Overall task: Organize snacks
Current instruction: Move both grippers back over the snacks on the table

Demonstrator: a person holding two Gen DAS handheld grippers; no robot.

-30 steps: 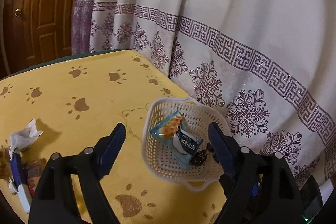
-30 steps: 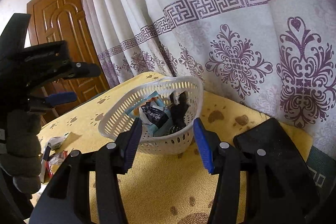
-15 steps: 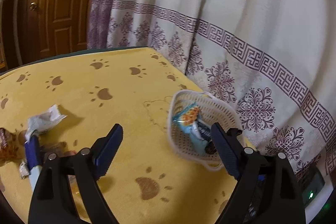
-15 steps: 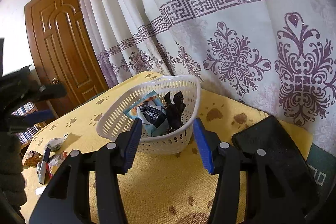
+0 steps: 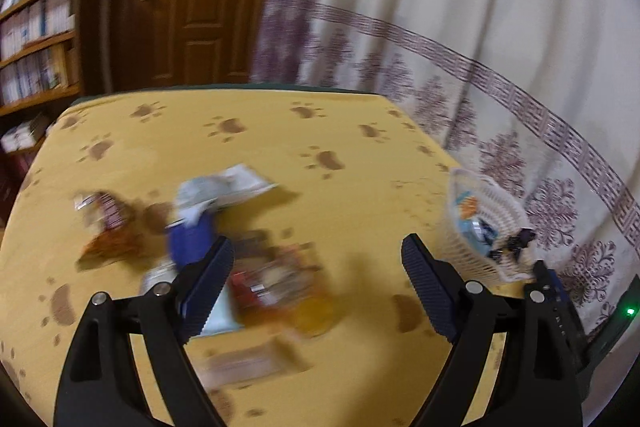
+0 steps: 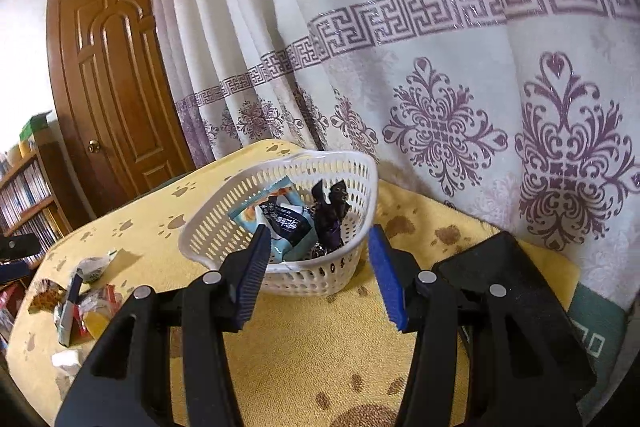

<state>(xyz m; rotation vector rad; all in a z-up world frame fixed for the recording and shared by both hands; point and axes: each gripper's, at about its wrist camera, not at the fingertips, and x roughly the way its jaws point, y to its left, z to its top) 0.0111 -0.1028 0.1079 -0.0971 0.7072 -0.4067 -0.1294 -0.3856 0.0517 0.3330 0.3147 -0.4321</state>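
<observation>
Snacks [image 5: 248, 259] are lying in a loose, blurred heap at the lower left of the left wrist view, on the yellow tabletop [image 5: 280, 131], and your left gripper [image 5: 316, 275] is hovering over them with its fingers spread wide and nothing between them; they have just been opening a little further. The basket [image 6: 320, 267] is sitting at the centre of the right wrist view, near the curtain [image 6: 440, 47], already holding a few packets: a light blue one, a dark one and a twisted dark wrapper. Your right gripper [image 6: 316, 275] is waiting just in front of the basket, its fingers partly apart and gripping nothing.

Going by their look, the wrappers are light, thin and crinkly, so they will probably slide on the cloth and fold under pressure instead of resisting. The contents may crush, so you are better off pinching a sealed end or a flat edge than squeezing the middle. The blue packet [image 5: 192, 239] beside your left finger [image 5: 208, 283] and the red one [image 5: 260, 283] just beyond it look like the nearest picks; motion blur is hiding their exact outlines. Packets overlap here, so taking the topmost one should keep neighbours from dragging along.
</observation>
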